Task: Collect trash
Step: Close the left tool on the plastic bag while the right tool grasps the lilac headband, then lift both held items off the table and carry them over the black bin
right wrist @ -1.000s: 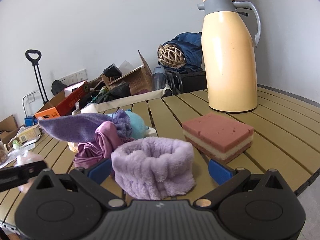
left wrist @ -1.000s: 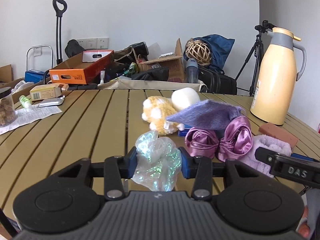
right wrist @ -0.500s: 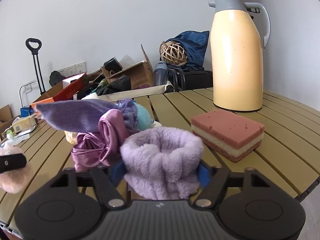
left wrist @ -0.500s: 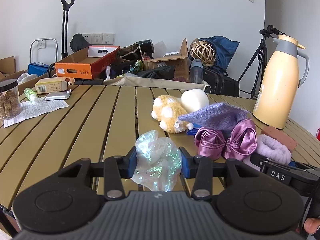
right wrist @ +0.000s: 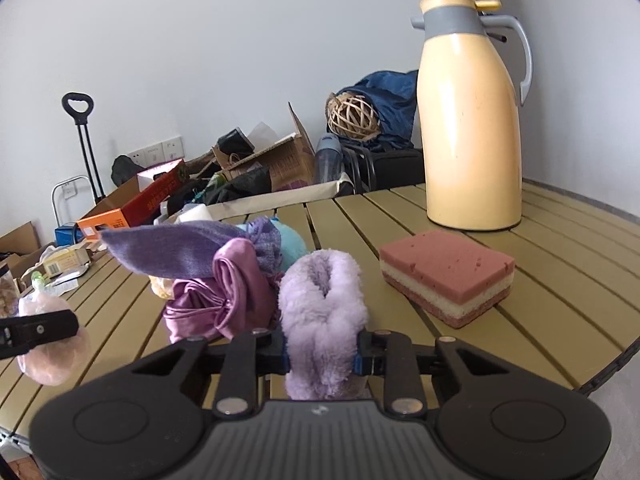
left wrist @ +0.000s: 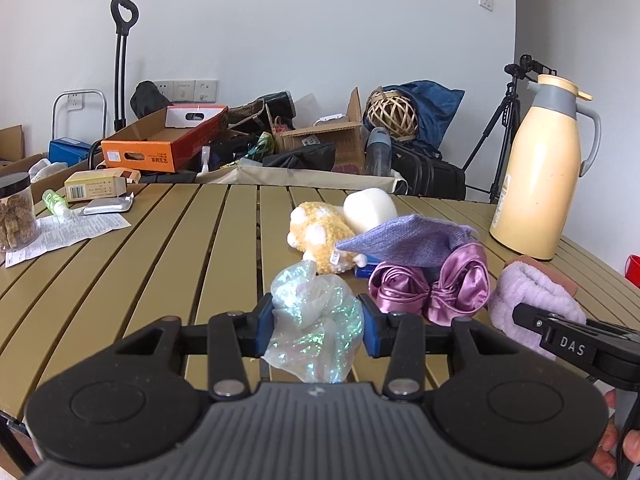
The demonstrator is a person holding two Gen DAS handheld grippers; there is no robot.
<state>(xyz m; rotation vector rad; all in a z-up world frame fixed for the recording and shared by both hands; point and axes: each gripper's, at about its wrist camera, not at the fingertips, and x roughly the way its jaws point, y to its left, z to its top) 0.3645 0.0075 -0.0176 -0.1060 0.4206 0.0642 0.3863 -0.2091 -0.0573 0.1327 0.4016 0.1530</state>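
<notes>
Between the blue pads of the left gripper (left wrist: 317, 326) sits a crumpled iridescent plastic bag (left wrist: 314, 322), clear w/ green-pink shimmer, bulging above and below the pads; jaws narrow, clamped on it, held over the slatted table (left wrist: 132, 272). Right gripper (right wrist: 322, 350) has just been closing: its 2 pads now squeeze a fluffy lilac band (right wrist: 323, 312), pinched into a tall fold, at the table's near edge. Just beside it lie a purple satin bundle (right wrist: 224, 300) and a knit purple cloth (right wrist: 180, 250). Right view alone shows the layered pink sponge (right wrist: 448, 276) in full, near the cream thermos jug (right wrist: 470, 120). Left view alone shows the yellow plush toy (left wrist: 320, 236) clearly, plus a jar (left wrist: 16, 210) and paper sheet (left wrist: 68, 232) far left.
</notes>
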